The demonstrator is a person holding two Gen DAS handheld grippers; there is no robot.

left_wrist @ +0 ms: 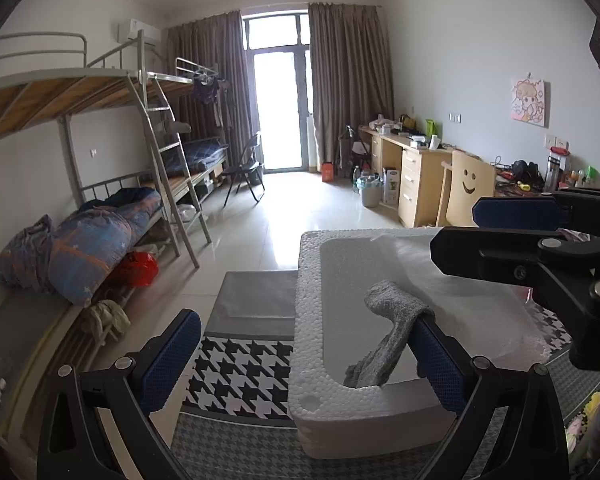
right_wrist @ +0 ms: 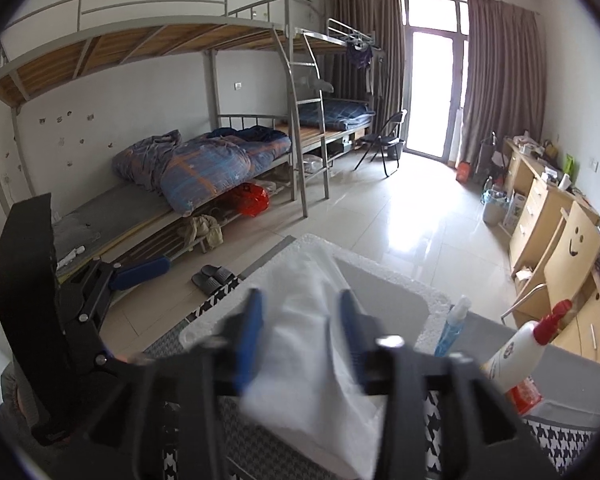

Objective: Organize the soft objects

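Note:
A white foam box (left_wrist: 306, 344) stands on a houndstooth-covered surface. A grey sock (left_wrist: 392, 320) hangs over the right finger (left_wrist: 440, 360) of my left gripper (left_wrist: 304, 322), and its lower end droops inside the box. That gripper is wide open, straddling the box's near left wall. A white cloth (right_wrist: 312, 344) lies across the box (right_wrist: 436, 304), between the parted fingers of my right gripper (right_wrist: 300, 298). The pads stand apart beside it and the picture there is blurred. In the left wrist view the right gripper (left_wrist: 456, 228) hovers over the box's far right, above the cloth (left_wrist: 472, 312).
A blue spray bottle (right_wrist: 454, 328), a white bottle with a red top (right_wrist: 524, 352) and a red packet (right_wrist: 526, 396) stand right of the box. A black-and-white houndstooth bin (left_wrist: 240, 372) sits to its left. Bunk beds (right_wrist: 220, 160), slippers (right_wrist: 212, 278) and a desk (left_wrist: 416, 176) are beyond.

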